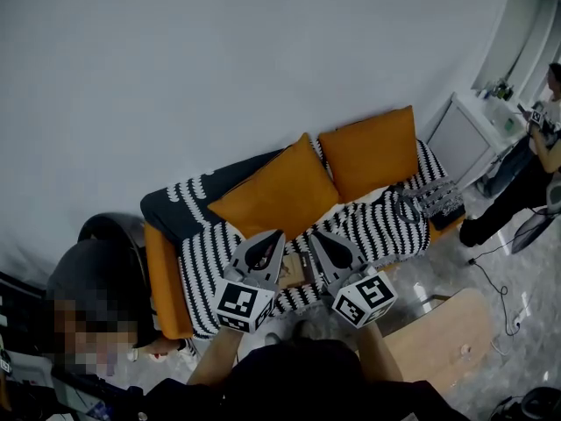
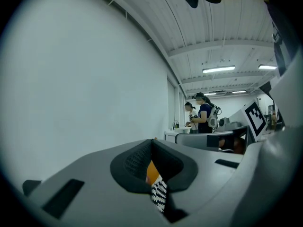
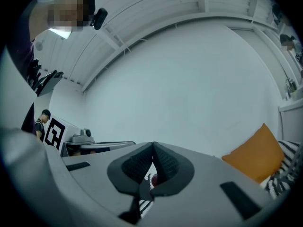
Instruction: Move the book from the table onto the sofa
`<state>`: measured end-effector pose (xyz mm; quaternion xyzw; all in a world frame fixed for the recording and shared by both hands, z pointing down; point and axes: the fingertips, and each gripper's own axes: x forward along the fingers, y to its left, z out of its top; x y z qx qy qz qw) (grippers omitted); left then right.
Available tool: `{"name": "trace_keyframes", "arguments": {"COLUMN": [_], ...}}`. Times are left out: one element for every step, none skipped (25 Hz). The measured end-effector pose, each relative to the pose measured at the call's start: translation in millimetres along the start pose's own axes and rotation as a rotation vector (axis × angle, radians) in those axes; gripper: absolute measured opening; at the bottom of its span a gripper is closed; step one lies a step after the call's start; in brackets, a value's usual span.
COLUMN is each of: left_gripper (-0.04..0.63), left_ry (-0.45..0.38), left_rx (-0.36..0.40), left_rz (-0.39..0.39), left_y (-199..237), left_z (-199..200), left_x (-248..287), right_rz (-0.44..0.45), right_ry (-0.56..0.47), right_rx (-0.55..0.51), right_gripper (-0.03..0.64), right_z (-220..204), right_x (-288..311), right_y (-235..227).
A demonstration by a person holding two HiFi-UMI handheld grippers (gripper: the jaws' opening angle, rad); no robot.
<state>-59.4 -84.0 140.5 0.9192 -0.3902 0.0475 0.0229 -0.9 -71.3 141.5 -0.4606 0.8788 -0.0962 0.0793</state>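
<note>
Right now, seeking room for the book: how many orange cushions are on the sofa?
2: left orange cushion and right orange cushion, side by side; none seems hidden.

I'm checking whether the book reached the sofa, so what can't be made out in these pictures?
Head view: brown flat thing on the sofa, edges covered by the left gripper and right gripper; book or not, unclear.
Head view: table, partly hidden by the wearer's body.
Gripper views: shut jaws block the sofa.

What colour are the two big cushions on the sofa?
Orange. The cushions show best in the head view.
</note>
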Motion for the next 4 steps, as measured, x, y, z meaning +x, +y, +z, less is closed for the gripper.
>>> {"name": "trace_keyframes", "arguments": {"left_gripper": [0.015,0.015,0.015,0.015], "left_ry": [0.000,-0.001,-0.001,-0.002], "left_rx": [-0.001,-0.001,0.000,0.001], "left_rz": [0.000,0.001,0.002,0.002], "left_y": [-0.5,-1.0,-1.5,-1.9], "left_z": [-1.0,-1.6,-1.9,-2.0], "left_x": [0.1,0.4,0.7,1.0], "right_rz": [-0.001,-0.004,-0.006,-0.008], "right_ry": [0.000,-0.001,-0.002,-0.003], "right_rx": [0.002,0.005,0.007,0.010], "right_gripper": [0.023,0.023,0.023,0.023], "right_z": [-0.5,-0.5,-0.3,0.0], "right_x": [-0.7,-1.4,-2.0,-2.6], "right_y": [-0.8,-1.6,-2.4,-3.2]}}
